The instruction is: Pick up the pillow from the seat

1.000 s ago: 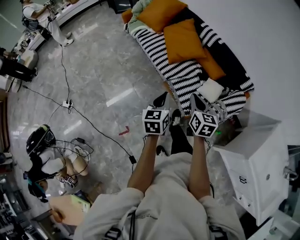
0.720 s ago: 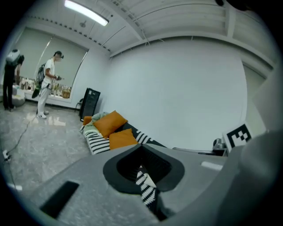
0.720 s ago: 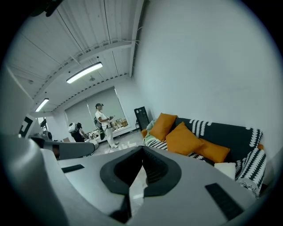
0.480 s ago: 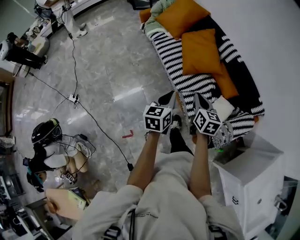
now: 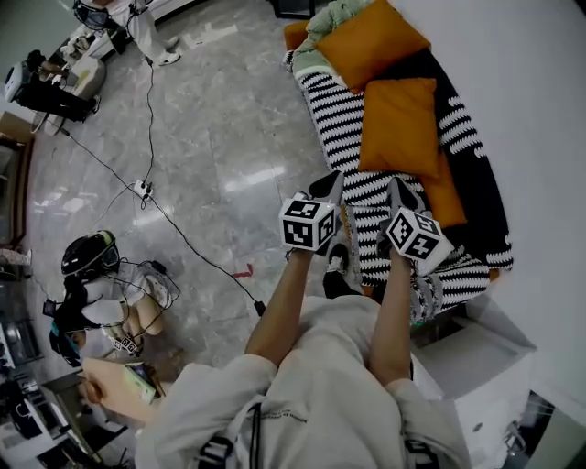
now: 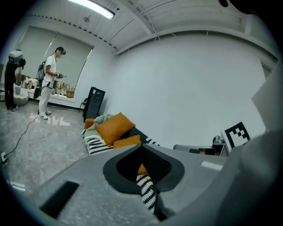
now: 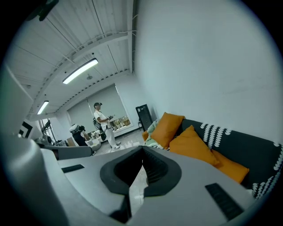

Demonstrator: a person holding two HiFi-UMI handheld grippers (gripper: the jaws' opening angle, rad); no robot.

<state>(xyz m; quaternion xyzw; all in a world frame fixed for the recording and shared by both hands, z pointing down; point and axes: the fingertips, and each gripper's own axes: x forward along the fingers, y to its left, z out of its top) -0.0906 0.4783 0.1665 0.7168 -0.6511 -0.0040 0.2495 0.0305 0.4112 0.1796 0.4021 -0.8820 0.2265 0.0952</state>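
Two orange pillows lie on the striped sofa seat: a near one and a far one. A third orange cushion leans along the dark backrest. My left gripper hovers at the seat's front edge, shut and empty. My right gripper is over the seat just short of the near pillow, also shut on nothing. In the right gripper view the jaws meet, with the near pillow ahead to the right. In the left gripper view the closed jaws point at the sofa and far pillow.
A green blanket is bunched at the sofa's far end. A white cabinet stands at the near end. Cables and a power strip cross the marble floor; bags and a helmet lie left. A person stands far off.
Both grippers have moved forward from the sofa's near end to alongside the near orange pillow. The cabinet has dropped back in view. Both stay shut.
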